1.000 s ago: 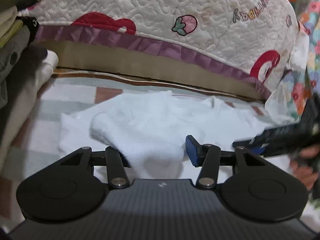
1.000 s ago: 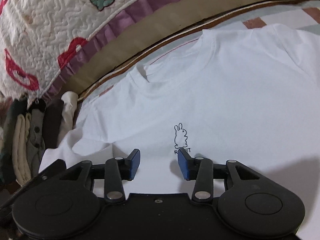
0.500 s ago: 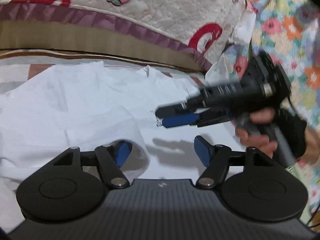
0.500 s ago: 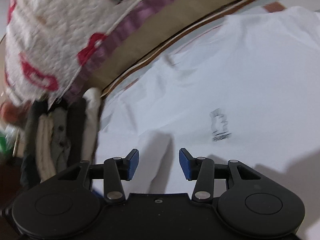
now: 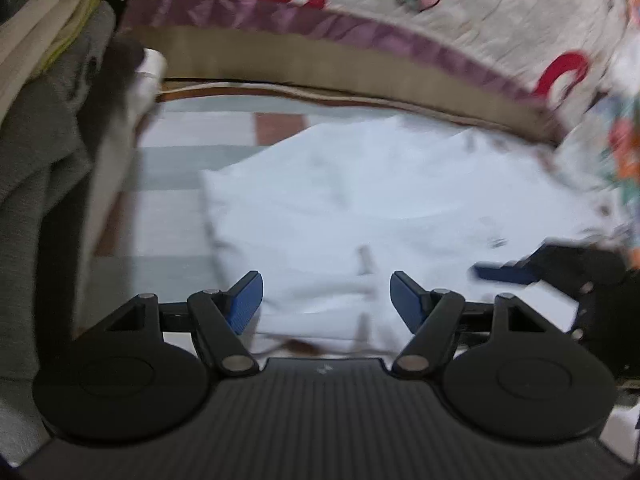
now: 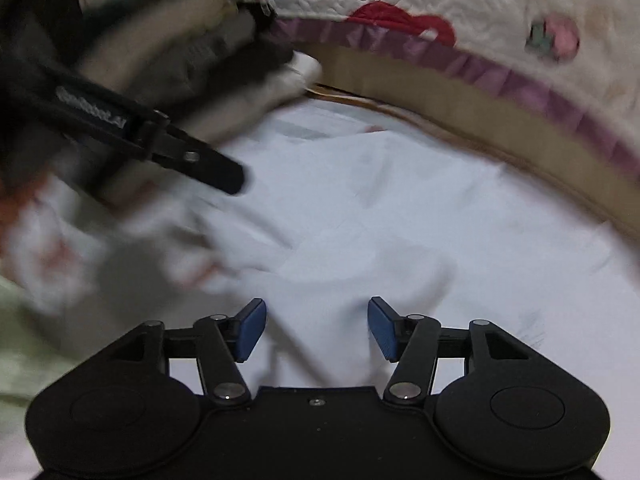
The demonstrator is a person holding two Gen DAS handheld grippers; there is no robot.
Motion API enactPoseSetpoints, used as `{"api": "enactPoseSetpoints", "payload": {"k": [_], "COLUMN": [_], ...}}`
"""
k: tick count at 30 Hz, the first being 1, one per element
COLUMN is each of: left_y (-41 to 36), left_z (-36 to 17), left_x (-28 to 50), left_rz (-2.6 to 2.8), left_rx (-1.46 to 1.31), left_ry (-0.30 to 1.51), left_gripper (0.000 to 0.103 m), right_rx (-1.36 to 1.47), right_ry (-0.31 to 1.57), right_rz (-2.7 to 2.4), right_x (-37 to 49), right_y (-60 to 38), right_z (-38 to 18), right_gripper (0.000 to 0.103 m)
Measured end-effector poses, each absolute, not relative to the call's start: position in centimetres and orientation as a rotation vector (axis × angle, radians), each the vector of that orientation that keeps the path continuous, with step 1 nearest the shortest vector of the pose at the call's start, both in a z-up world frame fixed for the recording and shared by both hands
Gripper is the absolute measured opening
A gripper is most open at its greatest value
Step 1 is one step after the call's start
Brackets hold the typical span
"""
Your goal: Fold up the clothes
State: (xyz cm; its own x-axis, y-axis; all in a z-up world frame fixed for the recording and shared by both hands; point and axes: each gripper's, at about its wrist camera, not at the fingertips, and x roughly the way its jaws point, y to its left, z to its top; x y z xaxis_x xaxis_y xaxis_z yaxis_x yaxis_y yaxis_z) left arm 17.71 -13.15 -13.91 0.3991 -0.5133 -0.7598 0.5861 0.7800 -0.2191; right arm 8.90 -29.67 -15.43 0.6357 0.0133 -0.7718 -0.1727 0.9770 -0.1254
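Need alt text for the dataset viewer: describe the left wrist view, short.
The left gripper hangs open over a white T-shirt spread on a striped bed sheet, nothing between its blue pads. The right gripper enters at the right edge, folded clothes are stacked on the left, and a quilt lies behind; the picture is motion-blurred.

White shirt [image 5: 400,208] motion-blurred; clothes pile [image 5: 44,128] cut off at left edge
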Motion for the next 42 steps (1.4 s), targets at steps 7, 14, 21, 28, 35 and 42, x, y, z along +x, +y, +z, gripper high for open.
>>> {"api": "enactPoseSetpoints", "payload": {"k": [7,14,21,28,35,42], "left_y": [-12.0,-13.9,-16.5,-17.1,-18.1,-17.3], "left_z": [-14.7,-14.7,-17.0,-19.7,-19.8,-19.1], "left_x": [18.1,17.1,15.9,16.6,17.5,18.3], "left_rz": [-0.758,-0.823,-0.832,-0.771,-0.679,-0.545], "left_rx": [-0.039,0.002,0.186,0.212,0.214,0.139], "left_ry": [0.837,0.774,0.788,0.727,0.688,0.672], "left_gripper": [0.068,0.070,0.070,0.070,0.063,0.022], "right_rx": [-0.236,0.039,0.521,0.716,0.855,0.923], "right_ry": [0.867,0.427,0.530,0.615,0.559,0.544], "right_rz": [0.106,-0.203,-0.478,-0.558,-0.537,-0.525], "right_x": [10.5,6.8,5.6,3.5,-0.2,0.9], "right_y": [-32.3,-41.7,-52.7,-56.5,-59.2,-60.4], "right_z": [-16.3,-8.8,-15.4,-18.5,-19.2,-20.6], "right_gripper": [0.007,0.007,0.016,0.023,0.052,0.059]}}
